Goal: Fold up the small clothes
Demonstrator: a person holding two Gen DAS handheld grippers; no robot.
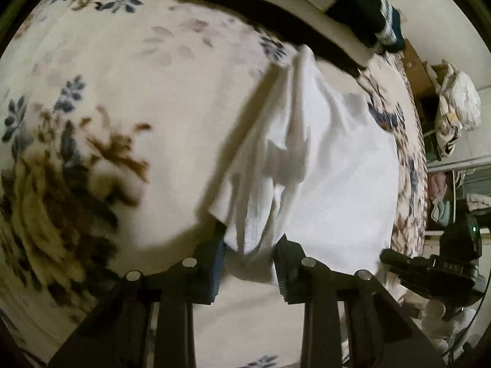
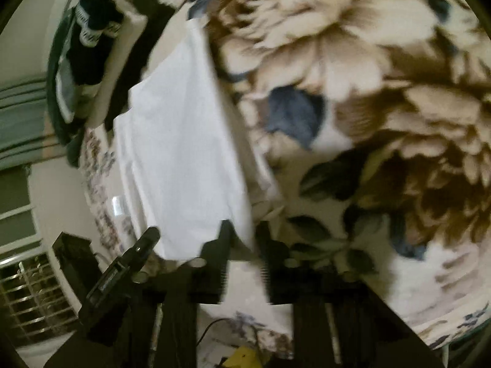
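The left gripper (image 1: 248,263) pinches a bunched edge of a white cloth (image 1: 322,165), the fabric gathered into folds between its two fingers and spreading away from them over a flowered bedspread (image 1: 107,116). From the pinch the cloth widens to the right into a flatter sheet that lies on the bedspread, with a crumpled ridge running up toward a black garment (image 1: 264,9) stretched across the far side. Beyond that sits a pile of dark and pale clothes (image 1: 368,9). At the lower right edge of the left view the right gripper (image 1: 429,273) shows from the side. The right gripper (image 2: 242,257) clamps another edge of the white cloth (image 2: 181,141), its fingers close together on a thin fold. The bedspread (image 2: 368,92) fills the right side, and the pile of clothes (image 2: 92,40) lies at the far left. The left gripper (image 2: 129,263) shows beside the cloth's near corner.
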